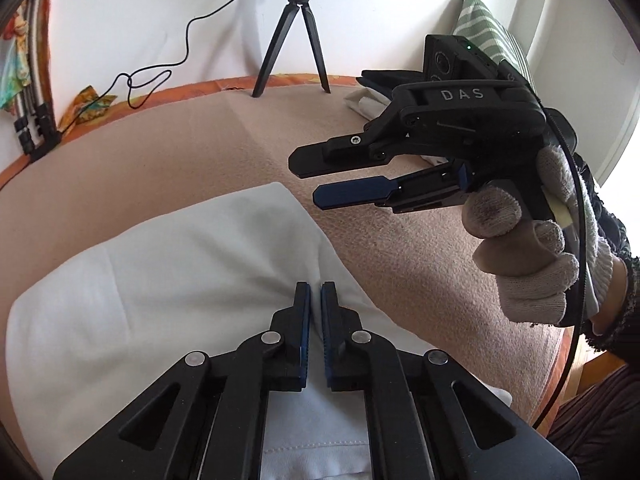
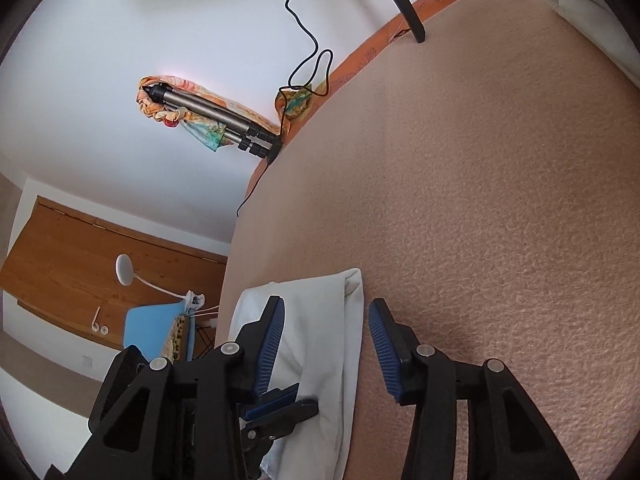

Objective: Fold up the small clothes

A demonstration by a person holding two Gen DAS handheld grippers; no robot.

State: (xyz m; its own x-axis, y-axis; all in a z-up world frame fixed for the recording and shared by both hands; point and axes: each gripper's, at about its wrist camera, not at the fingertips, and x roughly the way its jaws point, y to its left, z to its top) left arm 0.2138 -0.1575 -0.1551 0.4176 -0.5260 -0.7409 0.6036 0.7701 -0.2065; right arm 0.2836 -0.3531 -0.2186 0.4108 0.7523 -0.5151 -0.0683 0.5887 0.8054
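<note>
My left gripper [image 1: 315,292] is pinched tight on a fold of the white cotton garment [image 1: 168,280] lying on the pinkish-beige textured blanket [image 1: 192,152], while my right gripper [image 2: 326,308] hangs with its jaws apart, empty, just over that cloth's edge.

Left tongs [image 1: 315,292] pinching white garment [image 1: 180,264]

smooth white cloth garment [image 1: 168,280] on rough, nubby pink blanket [image 1: 400,248]; matt black plastic grippers w/ ribbed blue pads [image 2: 272,344].
</note>
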